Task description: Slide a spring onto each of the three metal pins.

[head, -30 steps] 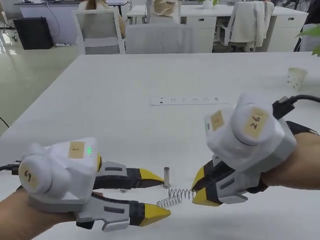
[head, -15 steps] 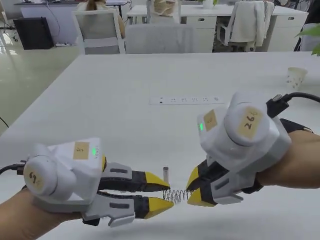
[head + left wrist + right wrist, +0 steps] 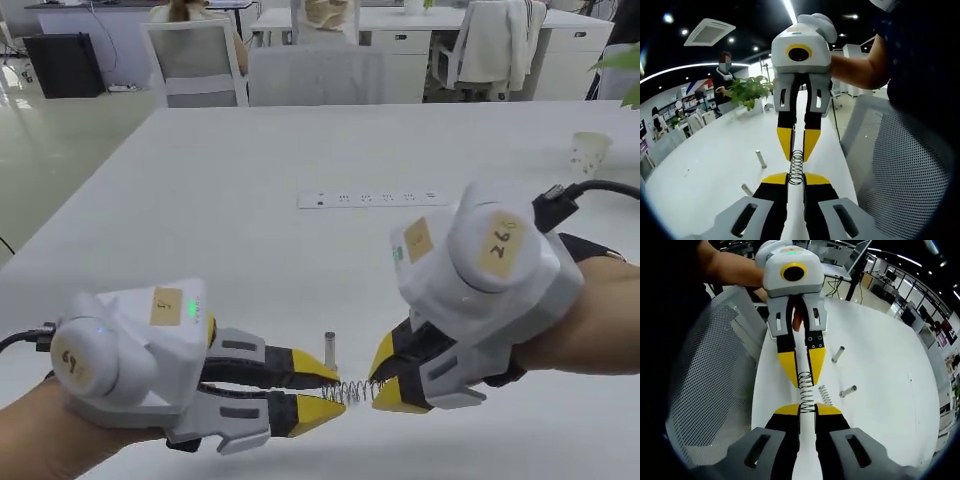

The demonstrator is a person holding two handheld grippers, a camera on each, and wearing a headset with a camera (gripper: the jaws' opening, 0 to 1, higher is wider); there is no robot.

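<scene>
The spring (image 3: pixel 354 390) hangs pinched between left tongs (image 3: pixel 336 392) and right tongs (image 3: pixel 380 384).

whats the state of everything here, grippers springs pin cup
left gripper: shut on one end of the spring
right gripper: shut on the other end
spring: held between both grippers, on no pin
metal pin: upright on the table, bare
second spring: lying loose on the table
paper cup: upright
</scene>
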